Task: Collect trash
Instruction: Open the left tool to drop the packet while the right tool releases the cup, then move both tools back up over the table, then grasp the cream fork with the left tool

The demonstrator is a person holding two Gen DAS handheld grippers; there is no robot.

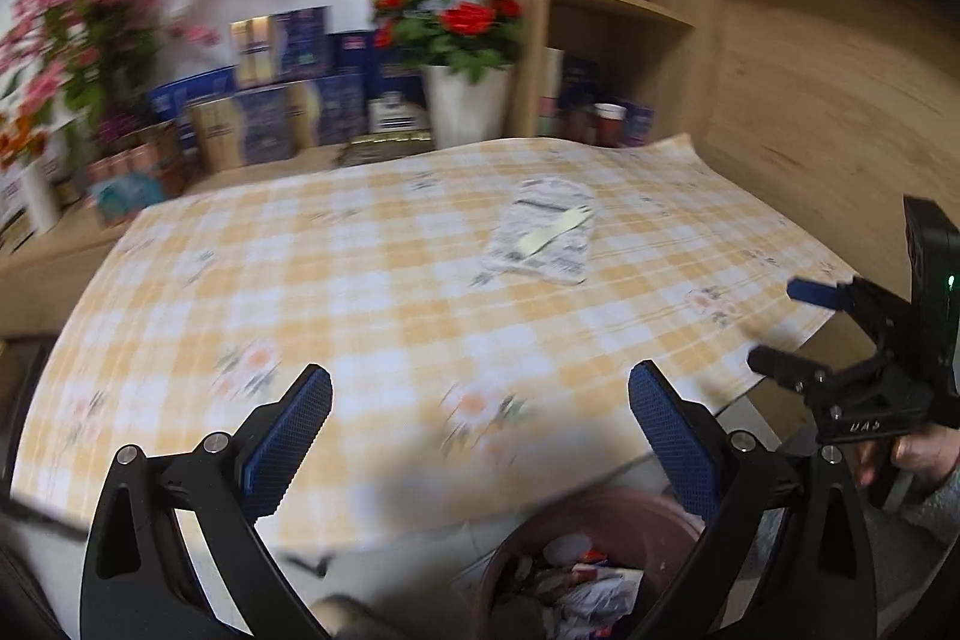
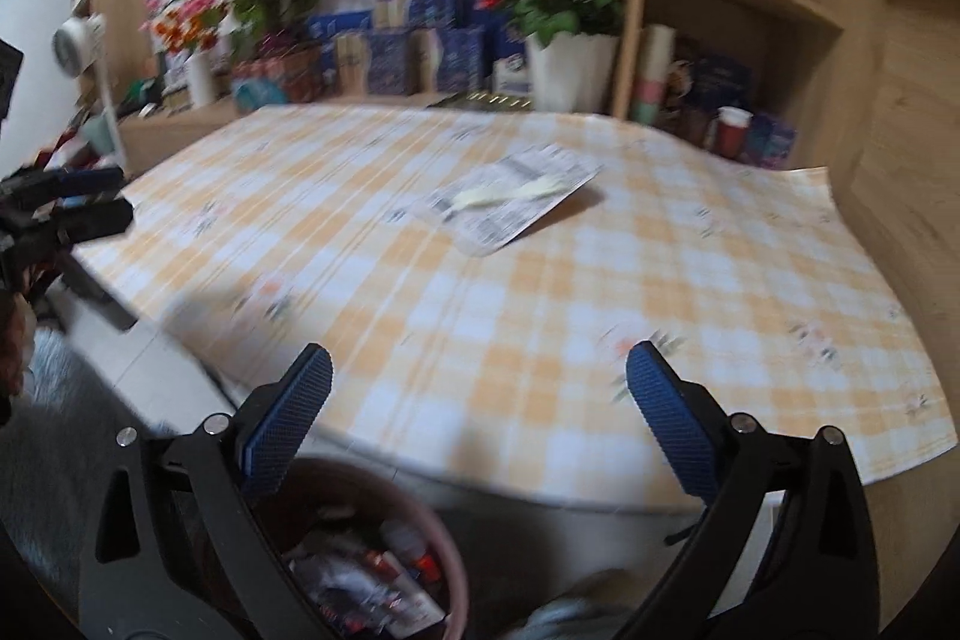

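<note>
A: Right wrist view: the wrapper (image 2: pixel 510 211) is seen flat on the cloth (image 2: pixel 690 292), at twelve o'clock from the right gripper (image 2: pixel 479 409), jaws spread, nothing held.

B: Left gripper (image 1: pixel 480 415) likewise released, empty; wrapper (image 1: pixel 543 232) lies at one o'clock. Long axis runs eight to two. Neither hand is judged clearly nearer. The bin (image 2: pixel 372 556) sits below.
</note>
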